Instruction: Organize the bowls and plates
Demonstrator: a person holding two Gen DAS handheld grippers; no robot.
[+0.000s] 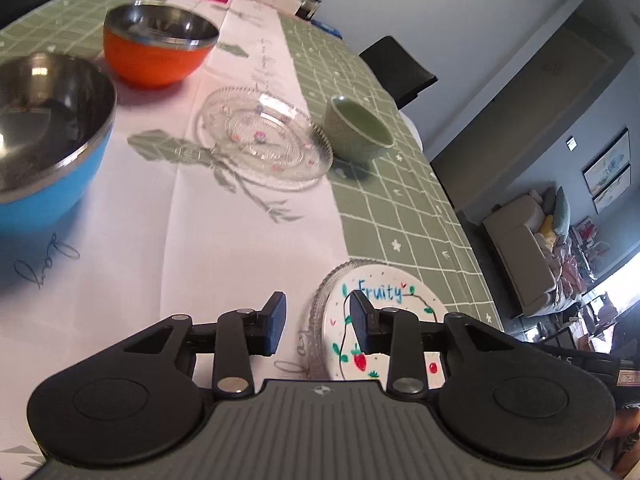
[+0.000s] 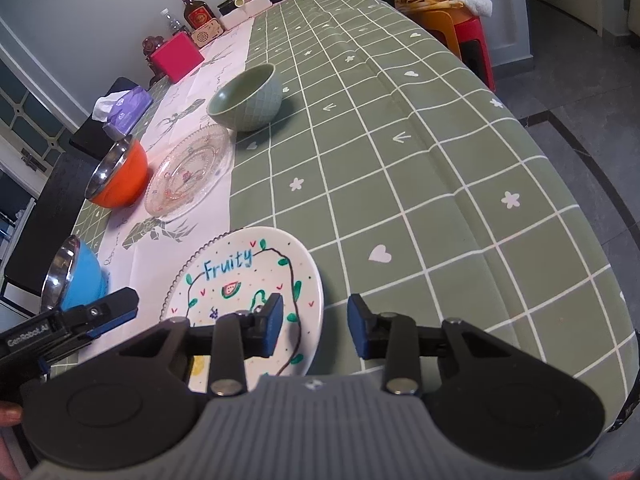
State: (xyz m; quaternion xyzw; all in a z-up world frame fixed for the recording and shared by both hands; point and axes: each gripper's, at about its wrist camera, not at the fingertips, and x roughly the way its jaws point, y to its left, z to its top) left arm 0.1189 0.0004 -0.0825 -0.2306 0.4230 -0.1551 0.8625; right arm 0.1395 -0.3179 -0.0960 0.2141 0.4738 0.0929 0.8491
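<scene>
The white "Fruity" plate (image 2: 248, 280) lies on the green checked tablecloth (image 2: 400, 184), stacked on a clear glass plate whose beaded rim (image 1: 320, 320) shows at its edge. The right gripper (image 2: 315, 328) hovers over the plate's near edge, jaws apart and empty, its left finger above the plate. The left gripper (image 1: 318, 322) has its jaws apart, straddling the plate's left rim. Beyond the plate lie a clear glass dish (image 1: 264, 136), green bowl (image 2: 246, 98), orange bowl (image 1: 158, 42) and blue bowl (image 1: 48, 132).

Table (image 2: 400, 184), green checked cloth: three bowls, two plates, boxes, perhaps jars.
</scene>
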